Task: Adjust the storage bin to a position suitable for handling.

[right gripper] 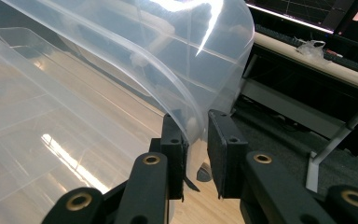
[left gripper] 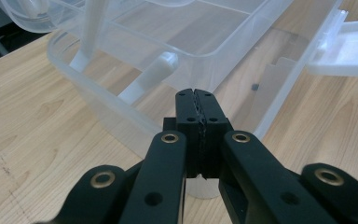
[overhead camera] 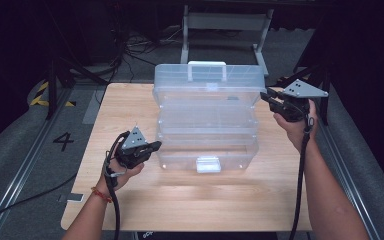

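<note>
Nearest the person, the left gripper (overhead camera: 141,149) sat at seven o'clock on the table (overhead camera: 130,195), clenched on nothing, its pads pressed together just outside the near left corner of the clear plastic organizer box (overhead camera: 207,120); it seemed parked there to steady the bottom tray. That box occupied the table's centre, fanned open in three stepped tiers, with one white latch (overhead camera: 208,164) at the near wall and one white handle (overhead camera: 207,69) on the raised lid at twelve o'clock. Farther off, at two o'clock, the right gripper (right gripper: 196,140) straddled the lid's curved edge, jaws narrowed around it yet not clearly pinching, likely to swing the lid. Two grippers, one box.
</note>
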### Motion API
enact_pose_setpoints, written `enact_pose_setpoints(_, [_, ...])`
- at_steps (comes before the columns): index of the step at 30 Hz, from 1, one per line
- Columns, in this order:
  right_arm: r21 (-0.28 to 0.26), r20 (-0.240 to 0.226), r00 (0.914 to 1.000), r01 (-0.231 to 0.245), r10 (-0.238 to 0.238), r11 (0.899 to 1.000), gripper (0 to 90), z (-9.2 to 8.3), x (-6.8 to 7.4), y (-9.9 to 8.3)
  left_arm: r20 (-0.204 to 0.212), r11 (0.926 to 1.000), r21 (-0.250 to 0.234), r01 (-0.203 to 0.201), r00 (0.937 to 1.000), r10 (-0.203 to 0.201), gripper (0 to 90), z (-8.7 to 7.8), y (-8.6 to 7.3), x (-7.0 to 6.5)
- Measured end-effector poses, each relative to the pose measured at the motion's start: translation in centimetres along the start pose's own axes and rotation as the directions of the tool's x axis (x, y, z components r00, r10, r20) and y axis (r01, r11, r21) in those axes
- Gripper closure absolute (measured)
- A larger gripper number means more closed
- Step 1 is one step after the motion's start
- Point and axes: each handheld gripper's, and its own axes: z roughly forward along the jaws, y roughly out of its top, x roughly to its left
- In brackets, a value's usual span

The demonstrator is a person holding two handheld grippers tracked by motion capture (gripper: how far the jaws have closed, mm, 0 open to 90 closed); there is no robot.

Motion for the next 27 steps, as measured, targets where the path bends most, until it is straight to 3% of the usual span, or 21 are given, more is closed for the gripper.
enact_pose_setpoints(11, [-0.004,0.009,0.9994,-0.034,0.034,0.999,74.6,0.7,-0.1,0.2,0.012,1.0000,-0.003,0.000,0.9999,0.000,89.7,0.1,-0.1,-0.1])
enact_pose_setpoints(16, [-0.003,0.048,0.9987,-0.018,0.018,1.000,76.1,1.0,0.1,0.3,0.012,1.0000,-0.001,-0.007,0.9999,0.007,89.7,0.1,-0.1,0.0])
enact_pose_setpoints(27, [-0.012,0.035,0.9977,-0.059,0.059,0.998,77.2,1.8,-0.6,0.6,0.025,0.9998,0.007,-0.016,0.9996,0.016,89.7,0.6,0.0,-0.4])
